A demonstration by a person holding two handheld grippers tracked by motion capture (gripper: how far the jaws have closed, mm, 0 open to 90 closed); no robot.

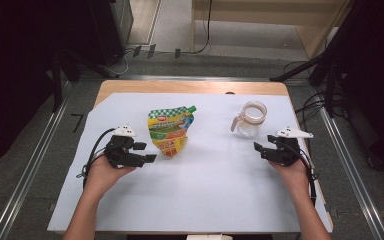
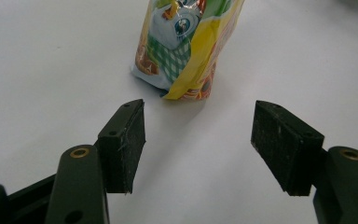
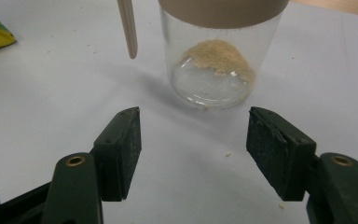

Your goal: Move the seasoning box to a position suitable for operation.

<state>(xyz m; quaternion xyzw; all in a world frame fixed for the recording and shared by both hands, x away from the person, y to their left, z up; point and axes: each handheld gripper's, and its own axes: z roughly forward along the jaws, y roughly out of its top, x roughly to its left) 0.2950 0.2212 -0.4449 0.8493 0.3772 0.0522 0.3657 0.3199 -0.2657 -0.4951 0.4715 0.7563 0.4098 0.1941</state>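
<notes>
Now both my grippers rest apart on the white table [image 1: 200, 200], each facing its own thing.

My left gripper [image 1: 141, 153] has its jaws spread with nothing between them; the yellow-green pouch [image 1: 170, 129] lies flat just beyond its tips, near but not touching. My right gripper [image 1: 261, 149] is likewise released and empty, pointed at the glass jar [image 1: 250, 120] with a tan rim, which stands upright close ahead with a little heap of tan powder [image 3: 218, 58] in its bottom.
</notes>
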